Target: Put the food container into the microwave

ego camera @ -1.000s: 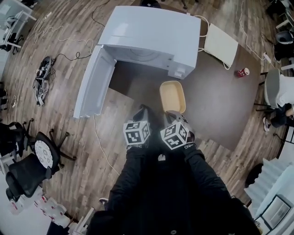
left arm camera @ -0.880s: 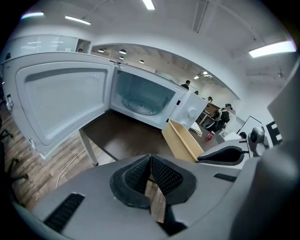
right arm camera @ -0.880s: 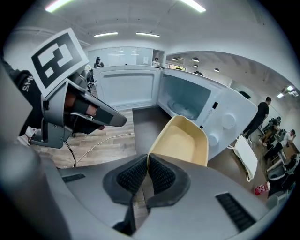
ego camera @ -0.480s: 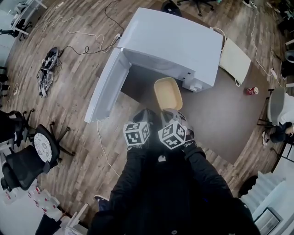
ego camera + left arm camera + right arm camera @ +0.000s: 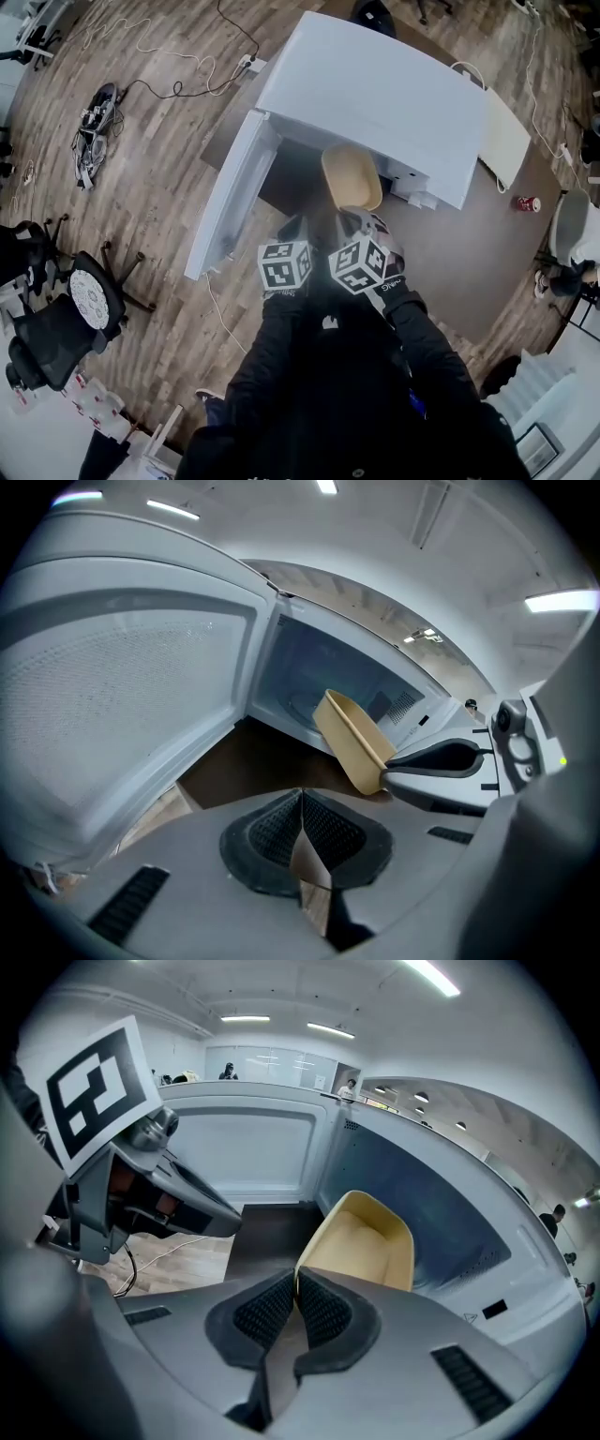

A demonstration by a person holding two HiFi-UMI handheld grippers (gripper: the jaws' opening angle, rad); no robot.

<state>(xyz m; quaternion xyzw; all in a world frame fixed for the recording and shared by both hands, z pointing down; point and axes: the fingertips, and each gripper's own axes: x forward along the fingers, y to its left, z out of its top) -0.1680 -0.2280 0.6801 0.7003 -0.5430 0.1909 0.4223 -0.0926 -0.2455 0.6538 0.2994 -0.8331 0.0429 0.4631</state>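
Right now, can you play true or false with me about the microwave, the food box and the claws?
1. The microwave door is open. True.
2. The left claw holds the food container. False: the right claw grips it by its rim, and the left claw is shut on nothing.
3. The food container is blue. False: it is pale yellow.
4. In the head view, a red can sits to the right of the microwave. True.
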